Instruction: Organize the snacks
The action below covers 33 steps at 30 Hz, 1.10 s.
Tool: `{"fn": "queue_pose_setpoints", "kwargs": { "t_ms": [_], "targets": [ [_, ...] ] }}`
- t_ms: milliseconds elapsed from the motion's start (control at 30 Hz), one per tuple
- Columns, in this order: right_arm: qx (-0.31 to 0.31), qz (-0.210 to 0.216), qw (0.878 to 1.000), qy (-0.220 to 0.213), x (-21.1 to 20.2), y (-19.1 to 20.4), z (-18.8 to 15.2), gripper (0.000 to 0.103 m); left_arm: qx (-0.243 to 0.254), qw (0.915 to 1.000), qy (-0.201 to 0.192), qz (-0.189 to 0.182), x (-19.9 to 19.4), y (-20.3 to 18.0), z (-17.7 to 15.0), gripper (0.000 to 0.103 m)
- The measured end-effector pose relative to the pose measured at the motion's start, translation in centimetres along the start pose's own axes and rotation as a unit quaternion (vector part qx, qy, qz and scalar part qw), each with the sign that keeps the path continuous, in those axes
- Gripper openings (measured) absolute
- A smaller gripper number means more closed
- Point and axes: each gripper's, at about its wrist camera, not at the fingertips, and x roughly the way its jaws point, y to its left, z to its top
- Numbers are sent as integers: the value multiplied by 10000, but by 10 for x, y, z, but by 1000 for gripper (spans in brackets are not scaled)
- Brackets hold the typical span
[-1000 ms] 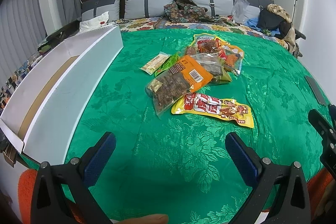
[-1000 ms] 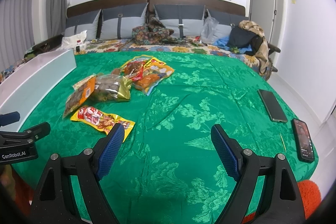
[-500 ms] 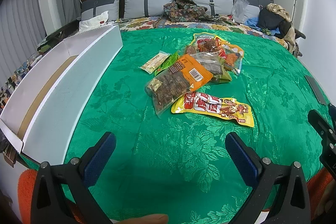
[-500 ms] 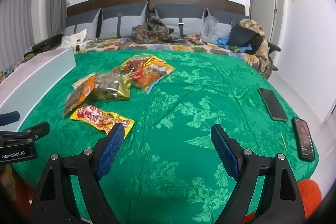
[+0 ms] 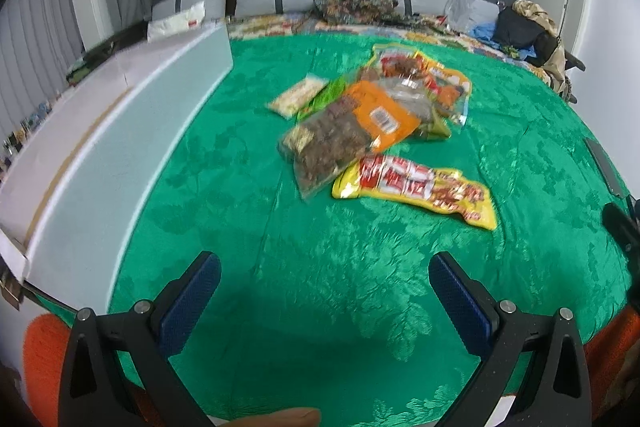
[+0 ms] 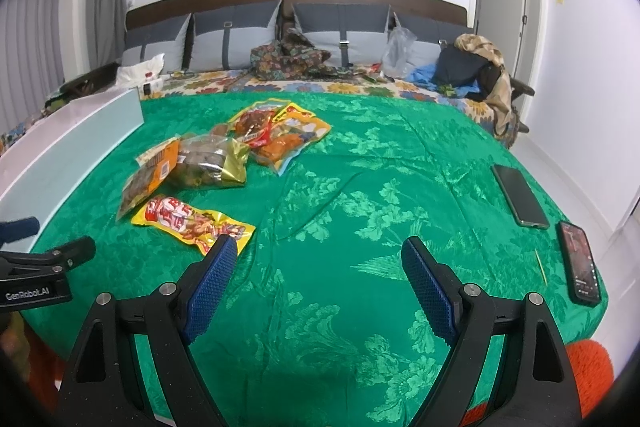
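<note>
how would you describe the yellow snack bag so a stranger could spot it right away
On the green bedspread, find the snack pile near the white box. The yellow bag lies flat at the pile's near edge, closest to the grippers. It alone is long, bright yellow, with big red lettering.

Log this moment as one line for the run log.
left gripper: open, holding nothing | right gripper: open, holding nothing | snack packets: piled on green bedspread | yellow packet: nearest, untouched
</note>
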Motion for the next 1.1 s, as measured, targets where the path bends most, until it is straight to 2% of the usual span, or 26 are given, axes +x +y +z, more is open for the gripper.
{"fn": "queue_pose_setpoints", "kwargs": {
  "t_ms": [200,433,733,833,933,1033,1100],
  "targets": [
    [-21,75,9999,85,2,0,-3,87,-59,9981,610,-82,36,11,-9,103],
    [-97,382,9982,448,14,4,-11,87,81,9955,947,50,66,16,-13,103],
    [-302,901,9908,963,35,19,-18,87,89,9963,852,-49,68,27,-13,103],
    [-492,1096,9842,1298,54,28,-15,87,150,9965,819,-86,66,29,-13,103],
    [-1057,1373,9728,1535,77,47,-7,87,222,9970,730,-127,65,30,-16,103],
    [-2014,1967,9440,1720,100,77,6,87,287,9972,670,-171,63,31,-17,103],
    [-2733,2072,9232,1734,115,97,13,87,367,9971,621,-235,64,30,-16,103]
  ]
}}
